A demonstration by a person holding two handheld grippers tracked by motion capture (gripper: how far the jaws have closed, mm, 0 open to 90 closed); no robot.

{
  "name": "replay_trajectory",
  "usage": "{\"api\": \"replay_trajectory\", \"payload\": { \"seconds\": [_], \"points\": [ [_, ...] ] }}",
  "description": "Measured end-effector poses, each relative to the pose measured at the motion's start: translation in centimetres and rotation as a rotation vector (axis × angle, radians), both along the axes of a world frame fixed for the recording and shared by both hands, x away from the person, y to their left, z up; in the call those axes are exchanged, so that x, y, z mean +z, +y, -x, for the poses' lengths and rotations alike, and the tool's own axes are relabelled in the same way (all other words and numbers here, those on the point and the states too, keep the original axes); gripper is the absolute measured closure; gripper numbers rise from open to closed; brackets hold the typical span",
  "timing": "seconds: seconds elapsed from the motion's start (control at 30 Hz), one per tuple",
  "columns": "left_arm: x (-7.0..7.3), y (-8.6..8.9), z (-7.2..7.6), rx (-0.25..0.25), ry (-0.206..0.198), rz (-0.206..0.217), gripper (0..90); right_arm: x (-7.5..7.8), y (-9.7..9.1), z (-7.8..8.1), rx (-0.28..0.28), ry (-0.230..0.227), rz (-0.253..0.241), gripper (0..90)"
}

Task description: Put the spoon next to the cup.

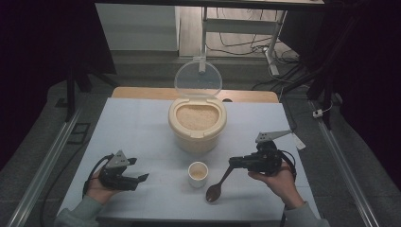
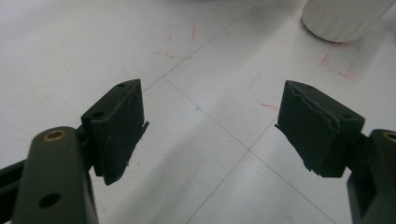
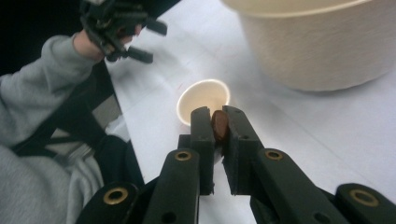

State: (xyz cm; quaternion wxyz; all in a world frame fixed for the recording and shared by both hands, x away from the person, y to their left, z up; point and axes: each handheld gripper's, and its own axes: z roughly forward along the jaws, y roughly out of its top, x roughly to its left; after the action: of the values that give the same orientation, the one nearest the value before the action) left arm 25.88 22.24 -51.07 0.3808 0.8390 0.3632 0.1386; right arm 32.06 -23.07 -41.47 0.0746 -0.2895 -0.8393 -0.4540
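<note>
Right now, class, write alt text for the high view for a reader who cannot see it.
The right gripper holds a brown spoon beside a small cup on a white table. Behind stands an open tub of rice; the left gripper rests open.

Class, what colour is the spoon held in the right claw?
Dark brown. The spoon shows best in the high view, its handle clamped in the right claw.

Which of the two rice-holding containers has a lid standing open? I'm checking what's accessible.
The large cream rice bin at the table's middle: its clear round lid stands raised behind it. The small cup in front has no lid.
</note>
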Motion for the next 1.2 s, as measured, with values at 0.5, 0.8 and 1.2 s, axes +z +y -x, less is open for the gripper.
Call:
{"api": "replay_trajectory", "payload": {
  "seconds": [0.5, 0.8, 1.2],
  "points": [
    [0.0, 0.0, 0.0, 0.0, 0.005, -0.004, 22.6, -1.6, 2.0, -2.7, -0.029, 0.0, 0.044, 78.1],
    [-0.1, -0.1, 0.0, -0.004, 0.003, -0.007, 22.4, -3.0, 2.4, -3.2, -0.105, -0.096, 0.096, 71.2],
    [-0.1, -0.1, 0.0, -0.008, 0.003, -0.007, 22.3, -6.0, 3.4, -5.0, -0.171, -0.143, 0.153, 62.0]
  ]
}}
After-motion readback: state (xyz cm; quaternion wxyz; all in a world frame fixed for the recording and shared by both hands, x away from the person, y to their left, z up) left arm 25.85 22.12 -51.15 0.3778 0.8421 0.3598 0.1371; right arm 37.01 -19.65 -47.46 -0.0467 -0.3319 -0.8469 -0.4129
